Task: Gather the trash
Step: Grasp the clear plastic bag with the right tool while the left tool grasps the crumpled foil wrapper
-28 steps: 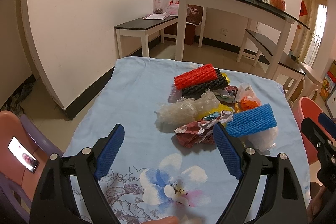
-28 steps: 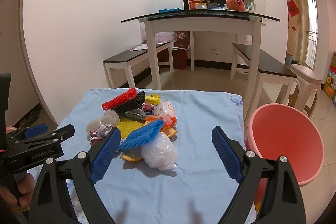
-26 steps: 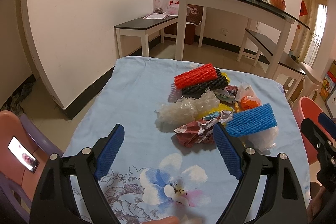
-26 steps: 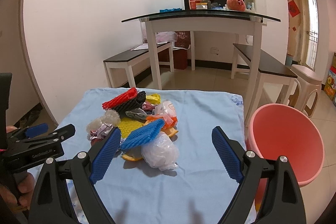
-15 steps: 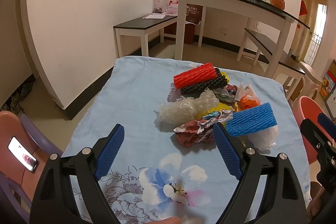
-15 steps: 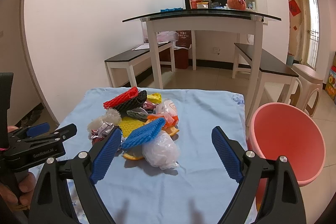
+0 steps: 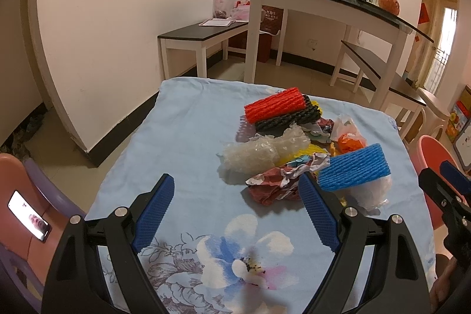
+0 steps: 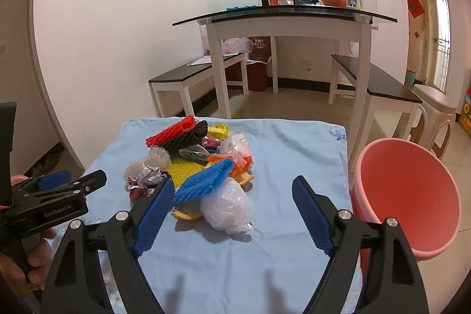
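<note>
Both our grippers, left gripper [image 7: 235, 211] and right gripper [image 8: 232, 214], gape empty. We should close squarely on the clear bag [image 8: 226, 206] just ahead, then swing right to the pink bucket [image 8: 412, 196].

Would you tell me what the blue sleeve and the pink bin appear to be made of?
Blue sleeve: likely soft foam netting, matte, given its open ribbed mesh. Pink bin: apparently rigid plastic, smooth with a slight sheen along the rim.
</note>
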A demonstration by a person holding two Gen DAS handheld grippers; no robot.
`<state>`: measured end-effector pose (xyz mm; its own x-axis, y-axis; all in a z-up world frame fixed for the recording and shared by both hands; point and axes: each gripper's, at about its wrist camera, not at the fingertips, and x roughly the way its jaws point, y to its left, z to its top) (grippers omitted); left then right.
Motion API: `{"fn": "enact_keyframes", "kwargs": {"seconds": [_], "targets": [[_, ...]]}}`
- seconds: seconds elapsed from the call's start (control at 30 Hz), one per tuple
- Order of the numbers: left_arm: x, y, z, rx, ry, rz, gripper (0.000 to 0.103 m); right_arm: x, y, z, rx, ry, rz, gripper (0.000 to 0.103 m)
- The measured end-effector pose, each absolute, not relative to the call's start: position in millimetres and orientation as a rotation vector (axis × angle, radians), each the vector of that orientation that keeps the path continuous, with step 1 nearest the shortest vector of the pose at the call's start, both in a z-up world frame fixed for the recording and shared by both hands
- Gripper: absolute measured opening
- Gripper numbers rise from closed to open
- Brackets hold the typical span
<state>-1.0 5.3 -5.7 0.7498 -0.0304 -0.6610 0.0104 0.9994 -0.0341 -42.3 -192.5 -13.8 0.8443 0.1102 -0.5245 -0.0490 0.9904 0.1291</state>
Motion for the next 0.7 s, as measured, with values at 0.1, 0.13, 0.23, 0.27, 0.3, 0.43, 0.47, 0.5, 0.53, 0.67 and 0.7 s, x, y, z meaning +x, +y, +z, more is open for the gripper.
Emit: {"fn": "enact_keyframes", "kwargs": {"seconds": [0.1,0.13,0.23,0.27,0.3,0.43,0.47,0.5,0.53,0.67,0.7], "targets": [[-3.4,4.4,-7.5,-0.041,0.719,-0.062,0.082,-39.9,-193.2,-17.0,0.115,0.575,0.097,0.075],[-4.8,3.7,-8.1,-0.045,0.714,-0.076,0.081,-38.7,-193.3,-18.4,0.115,0.582,0.103,0.075],[-6.9,6.0,-8.9,-0.079,0.708,-0.135,0.072,-35.3,-194.0,-23.1,0.125,0.607,0.124,0.068],[-7.5,3.7,-9.9,-0.081,0.707,-0.154,0.068,-34.7,-194.1,-24.6,0.128,0.614,0.13,0.066],[-6.6,4.1,-11.1,-0.078,0.709,-0.166,0.066,-33.3,-194.0,-27.3,0.132,0.624,0.138,0.064],[-0.5,-0.1,-13.9,-0.055,0.715,-0.196,0.063,-31.1,-194.6,-33.6,0.133,0.646,0.16,0.062],[2.0,-3.0,-14.8,-0.041,0.715,-0.203,0.063,-31.1,-194.8,-34.3,0.132,0.649,0.165,0.061],[4.1,-3.7,-15.4,-0.036,0.719,-0.213,0.063,-30.3,-195.1,-35.6,0.129,0.654,0.171,0.058],[6.8,-5.0,-16.8,-0.031,0.724,-0.221,0.063,-29.1,-195.6,-36.9,0.129,0.661,0.176,0.057],[20.6,-11.8,-24.6,0.001,0.747,-0.251,0.063,-24.0,-199.8,-41.1,0.142,0.684,0.193,0.056],[24.7,-13.5,-27.2,0.015,0.75,-0.257,0.063,-22.1,-201.1,-43.0,0.148,0.696,0.2,0.056]]}}
